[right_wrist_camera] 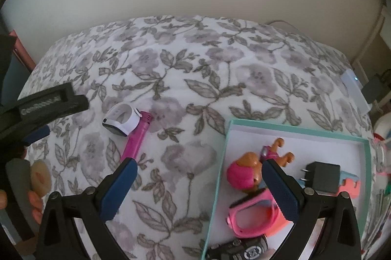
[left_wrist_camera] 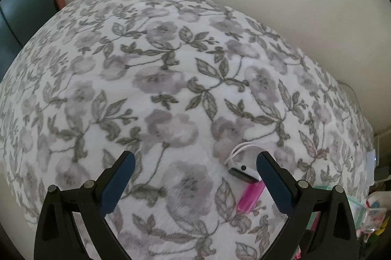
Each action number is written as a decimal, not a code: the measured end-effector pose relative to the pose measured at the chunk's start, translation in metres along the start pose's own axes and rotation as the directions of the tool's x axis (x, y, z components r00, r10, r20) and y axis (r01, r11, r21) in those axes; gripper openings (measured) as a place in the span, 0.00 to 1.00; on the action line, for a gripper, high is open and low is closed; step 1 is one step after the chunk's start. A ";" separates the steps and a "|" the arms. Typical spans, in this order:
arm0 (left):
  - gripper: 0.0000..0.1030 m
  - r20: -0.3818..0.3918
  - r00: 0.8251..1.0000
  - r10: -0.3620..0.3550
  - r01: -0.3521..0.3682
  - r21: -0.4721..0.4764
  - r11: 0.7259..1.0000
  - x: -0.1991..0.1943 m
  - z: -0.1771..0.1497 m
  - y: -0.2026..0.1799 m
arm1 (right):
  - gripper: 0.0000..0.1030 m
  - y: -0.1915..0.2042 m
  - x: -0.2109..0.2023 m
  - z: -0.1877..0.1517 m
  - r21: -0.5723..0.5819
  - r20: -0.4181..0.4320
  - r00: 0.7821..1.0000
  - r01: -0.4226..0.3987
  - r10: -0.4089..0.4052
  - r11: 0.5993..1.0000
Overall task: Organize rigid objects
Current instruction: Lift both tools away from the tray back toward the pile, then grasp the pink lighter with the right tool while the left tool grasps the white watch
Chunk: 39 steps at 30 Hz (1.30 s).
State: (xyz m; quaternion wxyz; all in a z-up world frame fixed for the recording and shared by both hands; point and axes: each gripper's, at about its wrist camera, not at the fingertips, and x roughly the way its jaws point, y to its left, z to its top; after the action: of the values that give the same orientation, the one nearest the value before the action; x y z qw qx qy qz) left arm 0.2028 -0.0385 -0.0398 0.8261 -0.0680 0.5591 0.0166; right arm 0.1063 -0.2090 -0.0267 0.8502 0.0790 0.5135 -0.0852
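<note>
A white smartwatch (right_wrist_camera: 121, 121) lies on the floral blanket (right_wrist_camera: 195, 79) beside a pink stick-shaped item (right_wrist_camera: 137, 139). Both also show in the left wrist view, the watch (left_wrist_camera: 243, 169) and the pink item (left_wrist_camera: 250, 197), just left of my left gripper's right finger. My left gripper (left_wrist_camera: 195, 157) is open and empty above the blanket. My right gripper (right_wrist_camera: 199, 164) is open and empty, over the edge of a teal-rimmed white box (right_wrist_camera: 221, 162). The box holds a pink toy figure (right_wrist_camera: 244, 173), a pink watch (right_wrist_camera: 254, 216), a black plug adapter (right_wrist_camera: 322, 177) and a dark watch (right_wrist_camera: 244, 249).
The other gripper's body (right_wrist_camera: 46, 103) and the hand holding it (right_wrist_camera: 36, 201) are at the left of the right wrist view. A wall runs behind the bed. A white device (right_wrist_camera: 354, 89) and cables sit at the bed's right edge. Clutter (left_wrist_camera: 374, 218) lies at far right.
</note>
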 end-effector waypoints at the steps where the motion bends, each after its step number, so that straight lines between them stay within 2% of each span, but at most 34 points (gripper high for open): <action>1: 0.97 0.001 1.000 0.006 -0.006 0.011 1.000 0.003 0.000 -0.002 | 1.00 0.001 0.002 0.001 -0.003 0.000 1.000 -0.003 0.003 1.000; 4: 0.97 -0.003 0.999 0.033 -0.033 0.038 0.999 0.016 0.001 -0.010 | 1.00 0.001 0.009 0.005 -0.004 0.000 1.000 -0.013 0.013 1.000; 15: 0.96 -0.033 0.999 0.041 -0.037 0.118 0.992 0.054 0.001 -0.032 | 1.00 0.003 0.027 0.010 -0.035 -0.018 1.000 -0.026 0.026 0.999; 17: 0.88 -0.027 0.999 0.047 -0.043 0.140 0.989 0.056 0.001 -0.035 | 1.00 0.001 0.029 0.011 -0.028 -0.017 0.999 -0.027 0.027 0.999; 18: 0.87 -0.026 0.999 0.038 -0.033 0.146 0.989 0.056 0.001 -0.036 | 1.00 0.000 0.029 0.011 -0.026 -0.016 1.000 -0.023 0.023 0.999; 21: 0.75 -0.027 1.000 0.013 -0.009 0.169 0.986 0.054 -0.001 -0.040 | 1.00 -0.001 0.030 0.012 -0.018 -0.013 1.000 -0.026 0.025 1.000; 26: 0.50 -0.064 0.998 -0.029 0.044 0.262 0.964 0.054 -0.005 -0.049 | 1.00 -0.003 0.030 0.013 -0.008 -0.010 1.000 -0.022 0.022 1.000; 27: 0.45 -0.071 0.997 -0.024 0.043 0.273 0.961 0.055 -0.007 -0.049 | 1.00 -0.003 0.029 0.013 -0.007 -0.008 1.000 -0.020 0.020 1.000; 28: 0.35 -0.072 0.997 -0.005 0.026 0.287 0.958 0.057 -0.009 -0.050 | 1.00 -0.002 0.029 0.013 -0.006 -0.006 1.000 -0.019 0.019 1.000; 30: 0.30 -0.056 0.998 0.013 0.005 0.313 0.950 0.056 -0.009 -0.049 | 1.00 0.001 0.029 0.014 -0.013 -0.004 1.000 -0.016 0.016 1.000; 32: 0.18 -0.063 0.998 0.016 0.003 0.286 0.958 0.055 -0.006 -0.042 | 1.00 0.007 0.029 0.016 -0.030 -0.001 1.000 -0.009 0.009 1.000; 39: 0.17 -0.035 0.992 0.123 -0.112 0.219 0.969 0.057 0.010 0.002 | 0.94 0.048 0.037 0.025 -0.119 0.009 1.000 -0.010 0.011 0.993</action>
State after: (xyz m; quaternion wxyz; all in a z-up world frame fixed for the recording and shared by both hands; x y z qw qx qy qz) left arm 0.2334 -0.0379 -0.0885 0.8126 0.0555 0.5802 0.0027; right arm 0.1557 -0.1707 -0.0461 0.8562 0.0305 0.5132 -0.0505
